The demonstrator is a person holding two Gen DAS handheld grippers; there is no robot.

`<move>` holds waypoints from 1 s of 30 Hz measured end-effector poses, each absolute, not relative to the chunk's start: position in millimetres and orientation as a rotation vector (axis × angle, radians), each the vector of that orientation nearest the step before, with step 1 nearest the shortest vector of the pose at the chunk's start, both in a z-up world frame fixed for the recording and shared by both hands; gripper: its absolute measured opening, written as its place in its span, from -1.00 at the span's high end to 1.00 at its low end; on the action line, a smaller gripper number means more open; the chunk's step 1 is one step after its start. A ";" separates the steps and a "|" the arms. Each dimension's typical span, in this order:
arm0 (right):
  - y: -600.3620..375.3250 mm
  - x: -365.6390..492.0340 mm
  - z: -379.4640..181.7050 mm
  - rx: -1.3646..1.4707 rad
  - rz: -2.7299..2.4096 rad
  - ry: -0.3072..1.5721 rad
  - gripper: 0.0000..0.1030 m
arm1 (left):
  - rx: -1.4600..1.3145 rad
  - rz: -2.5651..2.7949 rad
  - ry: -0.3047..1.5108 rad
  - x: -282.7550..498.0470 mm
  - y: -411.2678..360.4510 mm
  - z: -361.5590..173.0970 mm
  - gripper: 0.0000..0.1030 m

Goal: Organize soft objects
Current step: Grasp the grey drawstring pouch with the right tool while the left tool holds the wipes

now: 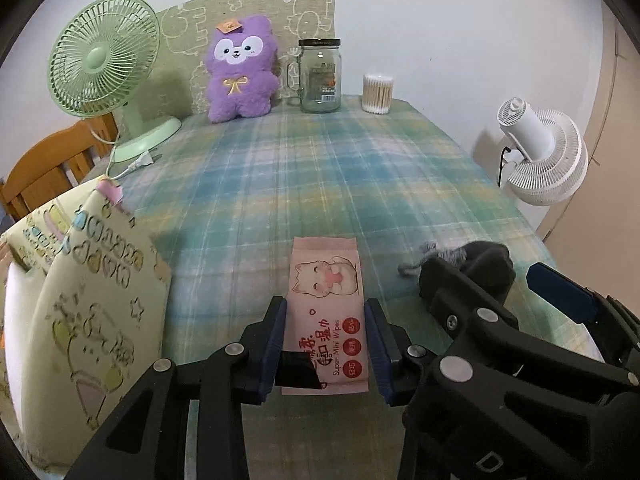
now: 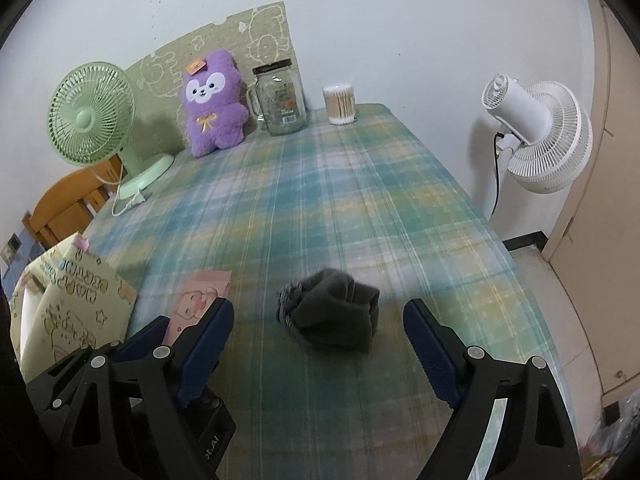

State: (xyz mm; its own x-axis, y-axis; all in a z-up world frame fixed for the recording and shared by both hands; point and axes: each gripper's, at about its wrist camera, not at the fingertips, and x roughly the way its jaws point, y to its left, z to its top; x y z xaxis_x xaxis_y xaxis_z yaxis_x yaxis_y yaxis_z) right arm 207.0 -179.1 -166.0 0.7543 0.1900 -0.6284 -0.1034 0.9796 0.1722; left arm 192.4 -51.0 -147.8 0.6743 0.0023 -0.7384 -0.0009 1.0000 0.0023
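A pink pack of wet wipes (image 1: 326, 312) lies on the plaid tablecloth (image 1: 320, 176), and my left gripper (image 1: 326, 320) is shut on its two long sides. The pack also shows in the right wrist view (image 2: 200, 300). A rolled dark grey sock bundle (image 2: 332, 316) lies just ahead of my right gripper (image 2: 318, 320), whose jaws stand wide open on either side of it without touching. In the left wrist view the bundle (image 1: 486, 258) is partly hidden behind the right gripper. A purple plush toy (image 1: 240, 70) sits upright at the back.
A yellow patterned fabric bag (image 1: 92, 300) stands at the left edge. A green desk fan (image 1: 104, 68), a glass jar (image 1: 320, 76) and a tub of cotton swabs (image 1: 377, 94) line the back. A white fan (image 2: 536, 136) stands off the table's right side. A wooden chair (image 1: 48, 168) is left.
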 end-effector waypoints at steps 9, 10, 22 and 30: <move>-173.7 221.1 -171.3 0.109 0.155 0.726 -0.49 | -0.015 0.007 0.853 206.4 -47.4 -158.3 0.23; -172.6 223.3 -174.2 0.113 0.168 0.740 -0.44 | -0.013 0.013 0.855 206.8 -46.6 -160.2 0.23; -173.2 232.3 -183.8 0.118 0.145 0.766 -0.17 | -0.023 0.012 0.876 212.1 -44.1 -167.5 0.23; -176.4 219.2 -180.5 0.138 0.162 0.773 -0.10 | 0.005 0.004 0.870 205.8 -48.8 -163.9 0.23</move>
State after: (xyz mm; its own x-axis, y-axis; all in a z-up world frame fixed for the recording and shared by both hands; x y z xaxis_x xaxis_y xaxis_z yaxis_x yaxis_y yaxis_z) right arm 219.2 -176.4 -180.5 0.7045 0.1956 -0.6822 -0.0949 0.9786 0.1826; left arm 205.8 -48.8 -163.9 0.6446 0.0060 -0.7645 -0.0018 1.0000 0.0063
